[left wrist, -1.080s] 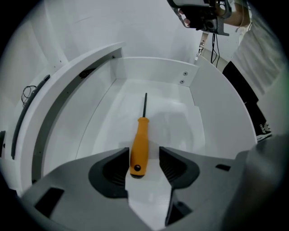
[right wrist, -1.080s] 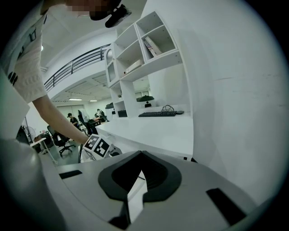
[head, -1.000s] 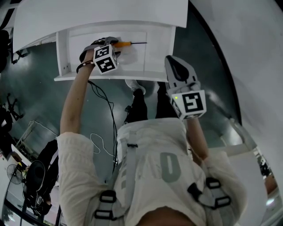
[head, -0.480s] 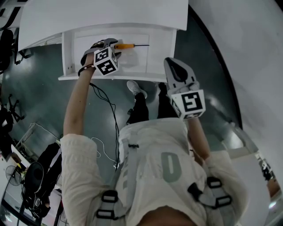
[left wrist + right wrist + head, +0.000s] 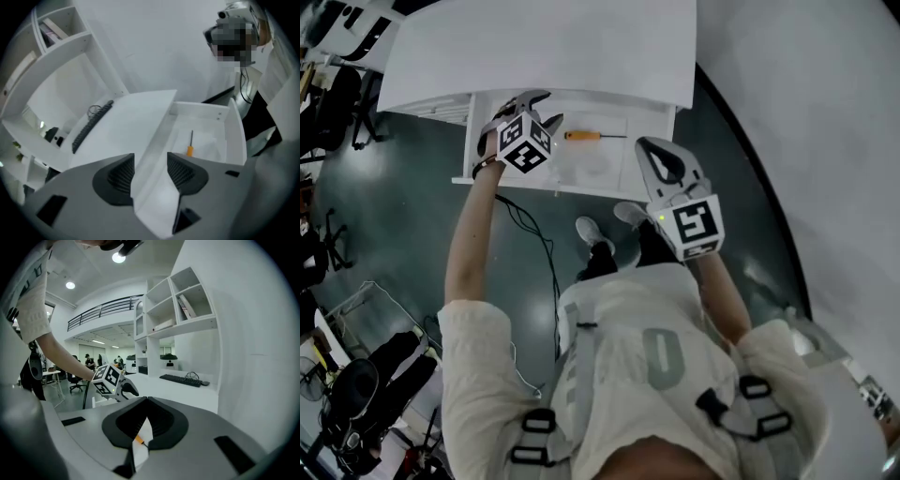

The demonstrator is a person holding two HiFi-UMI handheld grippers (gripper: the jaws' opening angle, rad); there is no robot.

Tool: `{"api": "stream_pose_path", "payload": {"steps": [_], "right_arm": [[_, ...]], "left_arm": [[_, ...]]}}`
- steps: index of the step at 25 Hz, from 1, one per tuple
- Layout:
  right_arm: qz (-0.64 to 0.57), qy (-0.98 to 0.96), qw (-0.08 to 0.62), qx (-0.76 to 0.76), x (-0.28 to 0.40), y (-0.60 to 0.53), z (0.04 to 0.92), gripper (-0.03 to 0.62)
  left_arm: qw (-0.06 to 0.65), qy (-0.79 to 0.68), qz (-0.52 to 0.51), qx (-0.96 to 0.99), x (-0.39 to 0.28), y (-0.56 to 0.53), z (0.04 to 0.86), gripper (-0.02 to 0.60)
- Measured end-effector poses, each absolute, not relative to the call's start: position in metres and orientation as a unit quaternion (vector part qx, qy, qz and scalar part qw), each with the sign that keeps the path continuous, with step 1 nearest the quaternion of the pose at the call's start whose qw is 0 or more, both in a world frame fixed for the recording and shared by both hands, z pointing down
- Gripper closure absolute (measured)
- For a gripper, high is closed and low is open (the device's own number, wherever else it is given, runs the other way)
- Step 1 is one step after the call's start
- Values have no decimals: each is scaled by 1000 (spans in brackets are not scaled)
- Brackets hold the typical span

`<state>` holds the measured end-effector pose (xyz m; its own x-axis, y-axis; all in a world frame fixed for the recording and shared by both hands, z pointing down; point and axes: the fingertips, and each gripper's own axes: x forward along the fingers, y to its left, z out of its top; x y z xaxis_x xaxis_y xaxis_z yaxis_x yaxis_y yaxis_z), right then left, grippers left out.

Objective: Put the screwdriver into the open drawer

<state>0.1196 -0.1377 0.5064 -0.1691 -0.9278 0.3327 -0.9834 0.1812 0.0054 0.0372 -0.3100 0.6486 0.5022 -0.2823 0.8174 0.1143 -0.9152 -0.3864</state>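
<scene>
The screwdriver (image 5: 595, 136), orange handle and dark shaft, lies flat on the floor of the open white drawer (image 5: 581, 187). In the left gripper view the screwdriver (image 5: 190, 143) lies alone inside the drawer (image 5: 236, 140), ahead and to the right of my jaws. My left gripper (image 5: 534, 97) hovers at the drawer's left part, just left of the handle, open and empty (image 5: 150, 171). My right gripper (image 5: 647, 147) hangs by the drawer's right front corner, outside it, its jaws shut (image 5: 146, 400) on nothing. Through them the screwdriver (image 5: 139, 440) shows as a small orange spot.
The drawer hangs under a white desk top (image 5: 553, 47) that carries a black keyboard (image 5: 91, 124). White wall shelves (image 5: 183, 301) rise behind the desk. The person's shoes (image 5: 591, 228) stand on the dark floor below the drawer front. Chairs and gear sit at the far left (image 5: 337, 94).
The left gripper has come away from the screwdriver's handle, which now lies free in the drawer. The head view has shifted, so desk and drawer sit further right and lower.
</scene>
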Motion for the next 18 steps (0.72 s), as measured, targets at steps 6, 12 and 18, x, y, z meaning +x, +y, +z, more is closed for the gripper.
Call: {"api": "stream_pose_path", "payload": {"steps": [6,12,18], "right_arm": [[38,-776,116,619,90,-169,452,589],[-13,-787,89,610,69,-198,410,589],[-33,-801,43,596,33,-212,373,589]], "left_arm": [[172,229,-343,-895,24,-350,514,409],[150,383,-137,-901,-29,-343,370,533],[104,482,-5,-870,-112,-288,305,557]]}}
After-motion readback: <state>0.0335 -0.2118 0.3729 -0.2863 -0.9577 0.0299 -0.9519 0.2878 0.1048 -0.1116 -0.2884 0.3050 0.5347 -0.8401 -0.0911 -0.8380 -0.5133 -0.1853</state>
